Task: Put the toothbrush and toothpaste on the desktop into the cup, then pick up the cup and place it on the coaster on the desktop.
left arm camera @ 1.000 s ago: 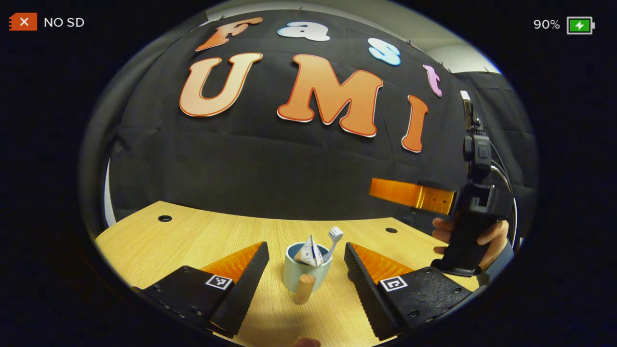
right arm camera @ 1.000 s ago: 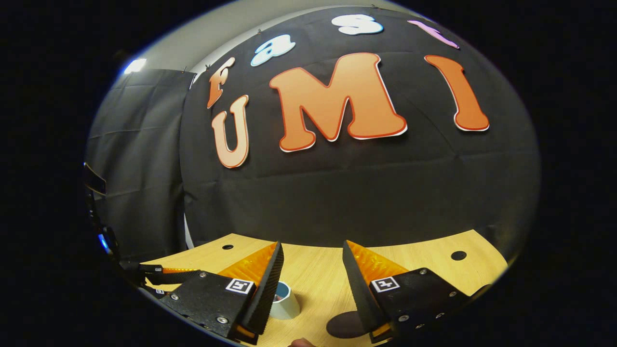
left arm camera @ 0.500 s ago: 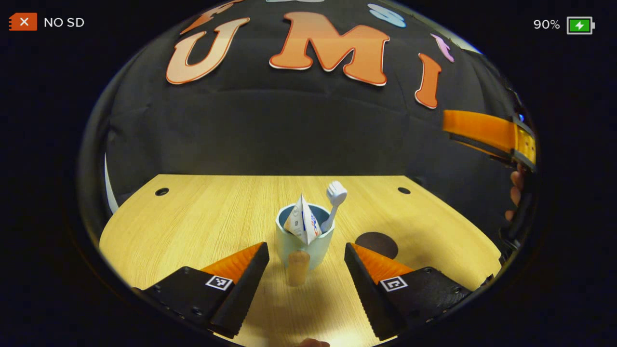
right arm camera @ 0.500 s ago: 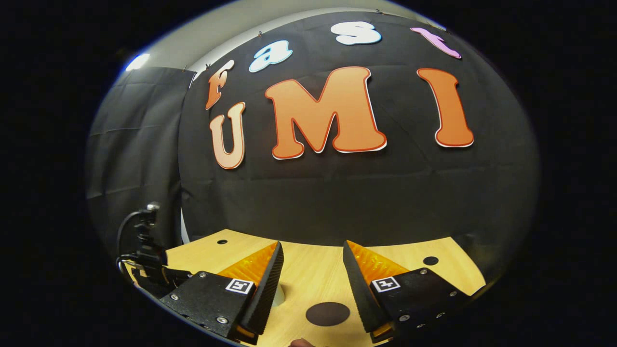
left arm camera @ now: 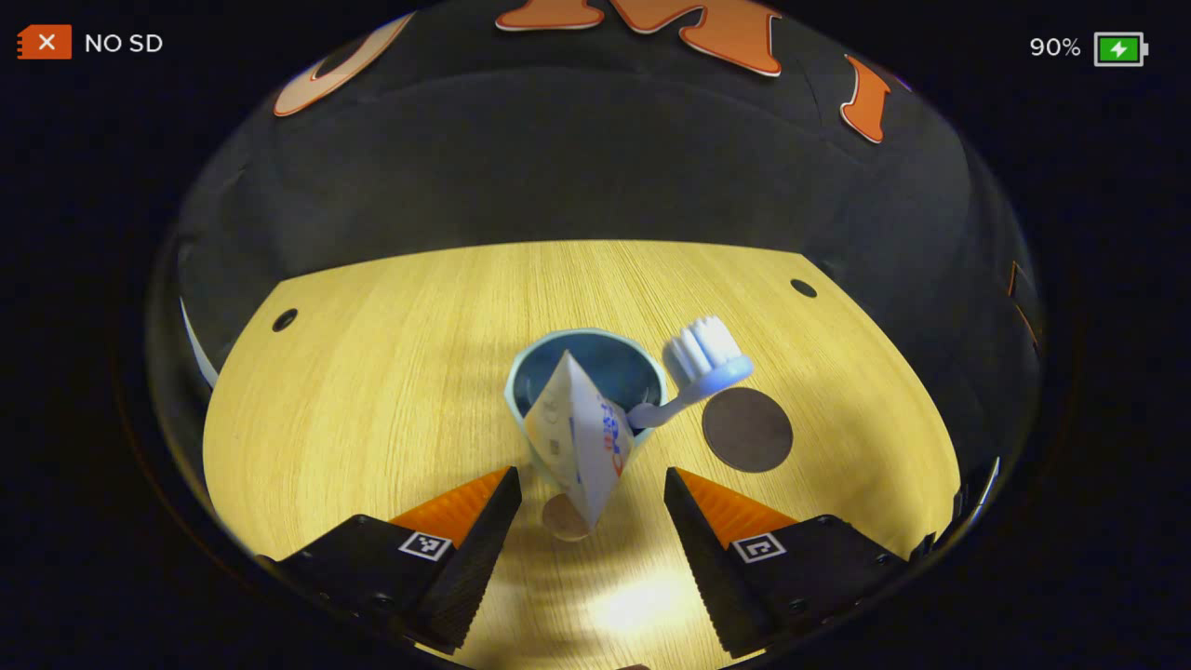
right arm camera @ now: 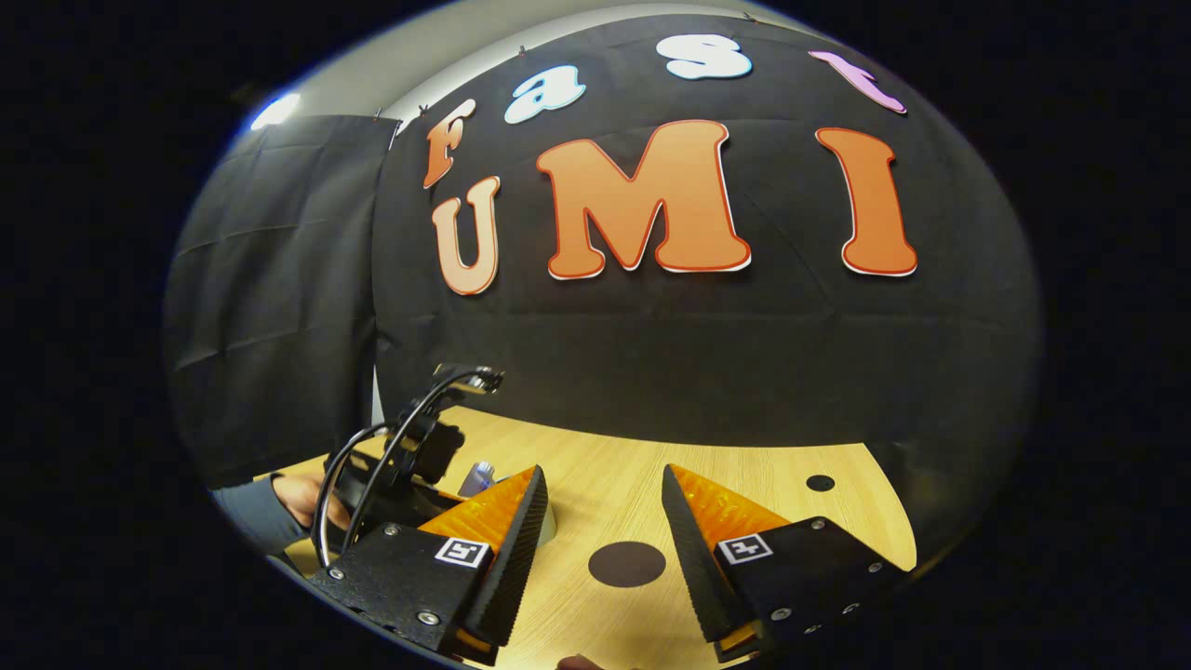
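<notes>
Toothpaste (left arm camera: 582, 437), as we see it in the left gripper view, stands in the pale blue cup (left arm camera: 521, 395) with its flat crimped end leaning out over the near rim toward us, its long axis tilted from upright. The left gripper (left arm camera: 588, 507) hangs just above and before the cup, fingers spread wide and holding nothing; a small round wooden knob (left arm camera: 561, 517) on the cup's near side sits between them. The toothbrush (left arm camera: 693, 372) rises from the cup slanting to the right, bristle head up and out past the rim. Just right of the cup lies the dark round coaster (left arm camera: 747, 429), apart from it, on the wooden counter (left arm camera: 372, 391).

In the right gripper view we see the right gripper (right arm camera: 603, 521) with fingers spread and empty, the coaster (right arm camera: 626, 564) on the counter between them, and to the left a person's hand (right arm camera: 298, 501) on the other gripper.
</notes>
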{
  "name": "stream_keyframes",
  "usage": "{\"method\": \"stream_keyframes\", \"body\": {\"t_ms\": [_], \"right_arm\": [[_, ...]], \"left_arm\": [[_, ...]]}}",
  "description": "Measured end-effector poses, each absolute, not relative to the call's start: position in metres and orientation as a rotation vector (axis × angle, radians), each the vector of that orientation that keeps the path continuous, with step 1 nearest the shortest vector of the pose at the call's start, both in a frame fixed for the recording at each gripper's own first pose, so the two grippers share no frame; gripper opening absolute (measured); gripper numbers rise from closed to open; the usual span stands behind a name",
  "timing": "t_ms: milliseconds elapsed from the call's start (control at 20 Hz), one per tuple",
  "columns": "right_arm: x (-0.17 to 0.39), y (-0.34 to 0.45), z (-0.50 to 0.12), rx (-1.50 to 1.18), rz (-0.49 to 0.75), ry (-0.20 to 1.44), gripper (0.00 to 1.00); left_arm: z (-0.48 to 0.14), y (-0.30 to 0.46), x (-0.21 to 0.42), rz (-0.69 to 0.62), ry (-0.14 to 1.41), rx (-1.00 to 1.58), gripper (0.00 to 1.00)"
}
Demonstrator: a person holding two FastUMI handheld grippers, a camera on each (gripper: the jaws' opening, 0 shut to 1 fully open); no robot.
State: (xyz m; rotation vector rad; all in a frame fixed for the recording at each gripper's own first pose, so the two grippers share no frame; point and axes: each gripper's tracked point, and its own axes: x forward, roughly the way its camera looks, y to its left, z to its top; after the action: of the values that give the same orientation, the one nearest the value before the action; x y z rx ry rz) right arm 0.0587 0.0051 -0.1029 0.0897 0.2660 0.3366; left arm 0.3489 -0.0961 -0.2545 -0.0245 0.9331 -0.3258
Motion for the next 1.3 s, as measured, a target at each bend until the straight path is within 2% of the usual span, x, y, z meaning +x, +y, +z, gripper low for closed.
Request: {"method": "stream_keyframes", "body": {"t_ms": [50,250,400,550,650,700,950,1300], "right_arm": [[0.055,0.003,-0.106,0.076,0.335,0.272,0.75],[0.043,0.011,-0.124,0.100,0.367,0.302,0.75],[0.039,0.010,-0.139,0.095,0.367,0.327,0.75],[0.036,0.011,-0.143,0.108,0.370,0.329,0.75],[0.033,0.014,-0.148,0.112,0.380,0.332,0.75],[0.032,0.015,-0.150,0.109,0.383,0.333,0.75],[0.031,0.015,-0.157,0.098,0.384,0.344,0.75],[0.032,0.000,-0.152,0.118,0.345,0.324,0.75]], "left_arm": [[-0.257,-0.100,0.350,-0.339,0.959,-0.020,0.90],[-0.259,-0.098,0.349,-0.343,1.054,0.104,0.87],[-0.248,-0.098,0.352,-0.345,1.104,0.115,0.77],[-0.246,-0.097,0.347,-0.321,1.161,0.146,0.61],[-0.241,-0.094,0.344,-0.301,1.161,0.166,0.35],[-0.240,-0.096,0.344,-0.303,1.161,0.172,0.26],[-0.225,-0.106,0.351,-0.287,1.148,0.147,0.20],[-0.182,-0.146,0.389,-0.285,1.102,0.141,0.20]]}}
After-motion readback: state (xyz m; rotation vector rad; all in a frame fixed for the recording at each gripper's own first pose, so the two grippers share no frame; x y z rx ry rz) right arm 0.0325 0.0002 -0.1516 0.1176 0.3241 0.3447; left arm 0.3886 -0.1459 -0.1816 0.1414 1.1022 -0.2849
